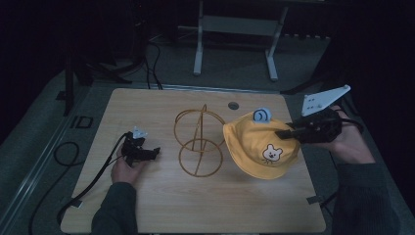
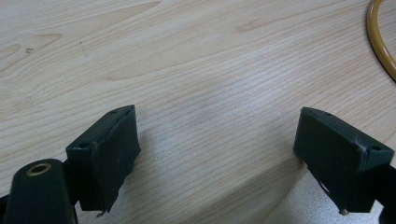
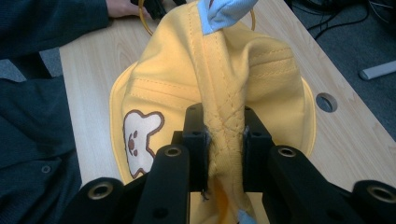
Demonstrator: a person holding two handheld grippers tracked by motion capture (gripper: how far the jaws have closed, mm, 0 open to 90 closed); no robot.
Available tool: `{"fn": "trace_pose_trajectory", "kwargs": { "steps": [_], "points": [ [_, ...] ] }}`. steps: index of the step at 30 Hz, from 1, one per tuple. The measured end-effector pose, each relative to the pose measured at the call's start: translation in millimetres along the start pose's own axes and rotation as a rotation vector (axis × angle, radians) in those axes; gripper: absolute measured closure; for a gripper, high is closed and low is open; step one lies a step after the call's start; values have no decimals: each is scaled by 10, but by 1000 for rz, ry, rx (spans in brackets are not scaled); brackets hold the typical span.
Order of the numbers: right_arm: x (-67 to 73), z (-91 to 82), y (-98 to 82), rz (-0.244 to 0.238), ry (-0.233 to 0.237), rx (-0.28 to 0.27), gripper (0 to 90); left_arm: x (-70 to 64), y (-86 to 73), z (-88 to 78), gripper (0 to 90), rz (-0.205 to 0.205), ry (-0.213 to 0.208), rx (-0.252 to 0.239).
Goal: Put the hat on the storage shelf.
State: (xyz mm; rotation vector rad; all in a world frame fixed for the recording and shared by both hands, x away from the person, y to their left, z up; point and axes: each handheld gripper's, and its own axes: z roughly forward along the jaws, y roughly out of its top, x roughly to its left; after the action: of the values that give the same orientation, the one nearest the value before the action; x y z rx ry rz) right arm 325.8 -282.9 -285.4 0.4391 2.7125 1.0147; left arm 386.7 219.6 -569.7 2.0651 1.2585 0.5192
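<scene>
A yellow bucket hat (image 1: 259, 144) with a small bear patch and a light blue ear hangs above the table's right side. My right gripper (image 1: 286, 133) is shut on the crown of the hat (image 3: 224, 88); bunched yellow fabric is pinched between its black pads (image 3: 196, 140). A gold wire stand (image 1: 199, 142) made of two rings and upright rods sits at the table's middle, just left of the hat. My left gripper (image 1: 152, 152) rests low on the wood to the left of the stand, and in its own view the left gripper (image 2: 217, 154) is open with only bare wood between its jaws.
The light wooden table (image 1: 161, 205) has a round cable hole (image 1: 233, 105) near its back edge. A curve of the gold ring (image 2: 380, 42) shows at the upper right of the left gripper view. Cables trail off the table's left side, and a white frame stands on the floor behind.
</scene>
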Motion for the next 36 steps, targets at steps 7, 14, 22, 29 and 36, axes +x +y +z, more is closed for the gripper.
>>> {"fn": "trace_pose_trajectory", "kwargs": {
  "steps": [7, 14, 22, 29, 36],
  "points": [
    [-9, -4, 72, -10, 2, -22, 768, 1, 0, 0, 139, 1, 0, 0],
    [0, -30, 184, -28, -6, -43, 768, 1, 0, -1, 139, 1, 0, 1],
    [-12, -1, 299, -28, -43, -74, 769, 1, 0, -1, 139, 2, 0, 1],
    [-30, 33, 397, -29, -40, -79, 769, 1, 0, 0, 139, 1, 0, 1],
    [-39, 99, 509, -28, -37, -79, 769, 2, 0, 0, 140, 2, 0, 0]
  ]
}}
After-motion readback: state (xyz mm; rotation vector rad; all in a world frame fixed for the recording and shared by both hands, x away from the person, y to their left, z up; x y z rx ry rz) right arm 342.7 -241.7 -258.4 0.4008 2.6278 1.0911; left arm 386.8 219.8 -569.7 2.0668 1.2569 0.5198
